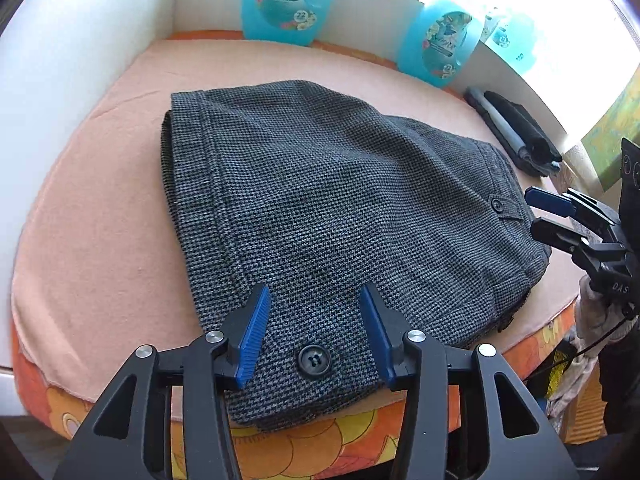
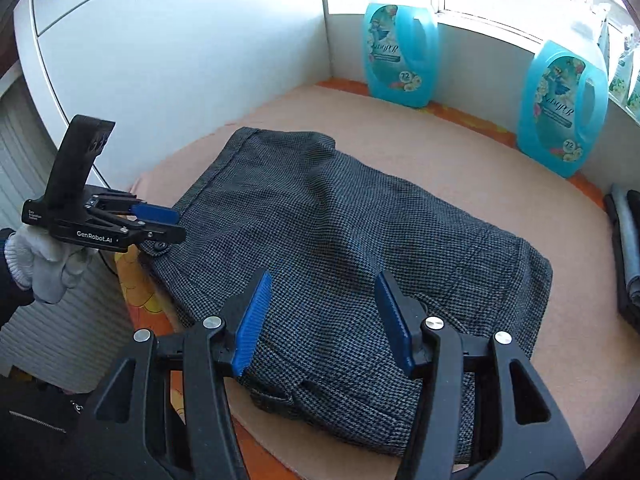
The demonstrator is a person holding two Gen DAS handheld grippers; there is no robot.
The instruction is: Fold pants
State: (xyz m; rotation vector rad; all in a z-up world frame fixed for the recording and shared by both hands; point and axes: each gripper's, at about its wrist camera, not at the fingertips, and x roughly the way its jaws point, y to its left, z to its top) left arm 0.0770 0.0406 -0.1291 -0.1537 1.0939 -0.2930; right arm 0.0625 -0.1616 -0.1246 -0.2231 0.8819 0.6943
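Grey houndstooth pants [image 1: 320, 216] lie folded into a compact bundle on a peach-covered bench [image 1: 100, 208], a black waistband button [image 1: 313, 361] at the near edge. The left claw [image 1: 316, 328] hovers level just above that edge, its blue pads spread wide and released, holding nothing. The right claw [image 2: 320, 320] hangs over the bundle's opposite end, likewise spread and released. A white-gloved hand [image 2: 44, 264] grips the left tool's handle. Two blue detergent bottles [image 2: 400, 56] stand along the wall by the window; dark folded clothes [image 1: 516, 132] rest beside the pants.
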